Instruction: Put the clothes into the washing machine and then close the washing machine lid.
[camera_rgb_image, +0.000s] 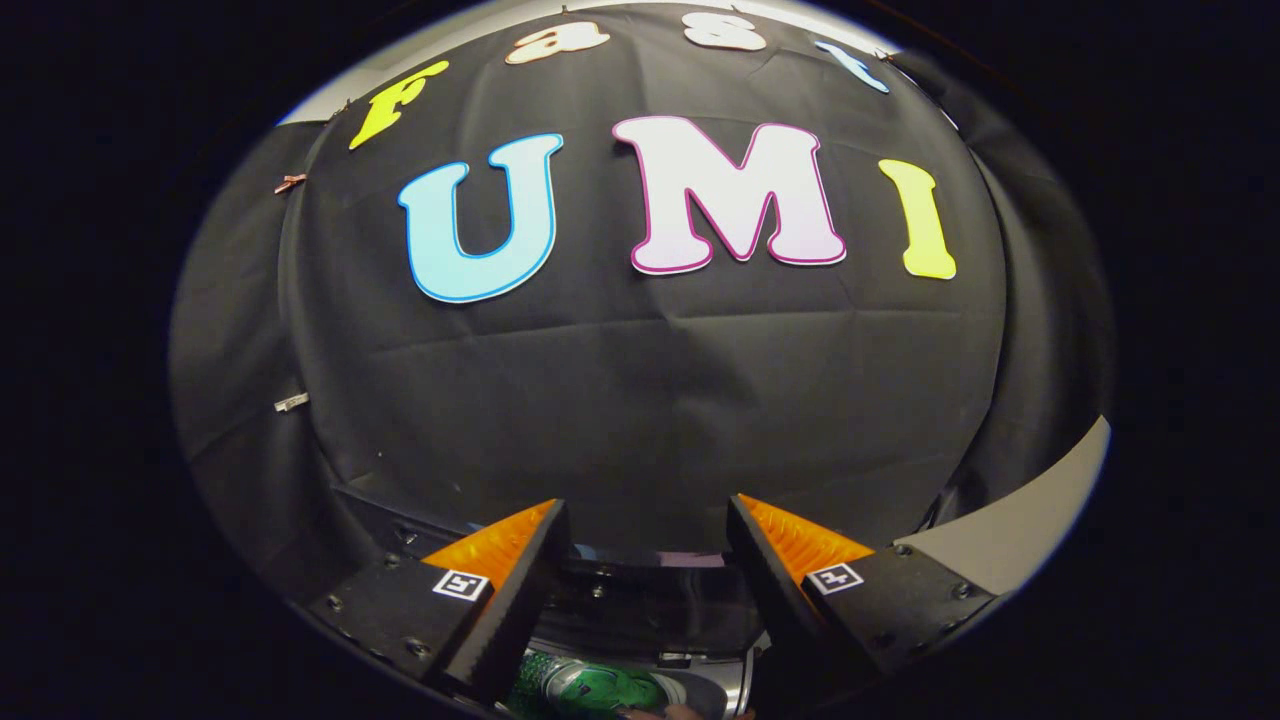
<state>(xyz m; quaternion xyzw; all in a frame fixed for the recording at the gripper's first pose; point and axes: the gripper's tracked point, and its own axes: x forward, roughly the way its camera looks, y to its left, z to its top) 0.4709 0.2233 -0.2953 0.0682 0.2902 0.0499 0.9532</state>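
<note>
Clothes (590, 690), a bunched piece of green-and-white fabric, lie low down between the gripper's (648, 515) two fingers, close to their base and well back from the tips. The gripper is held up and level, looking straight ahead at the black cloth wall (640, 400) of the booth, with its fingers spread wide apart and nothing between their tips. Neither finger can be seen pressing on the fabric; whether the cloth touches the inner side of the left-hand finger (500, 590) is hard to tell, as that part is dark and cut off.

Just beyond the fabric, between the fingers, runs a dark, glossy curved edge (650, 600), with a pale rim (745, 680) beside the clothes near the right-hand finger (790, 580). This may belong to the washing machine, but too little of it shows to say whether it is the lid or the opening, or whether the clothes lie inside it. A faint pinkish strip (690, 558) sits along the top of that dark edge.

Past the right-hand finger, a pale grey surface (1010, 535) meets the foot of the cloth wall. Two small clips (291, 402) hold the cloth along its seam on the far side beyond the left-hand finger.
</note>
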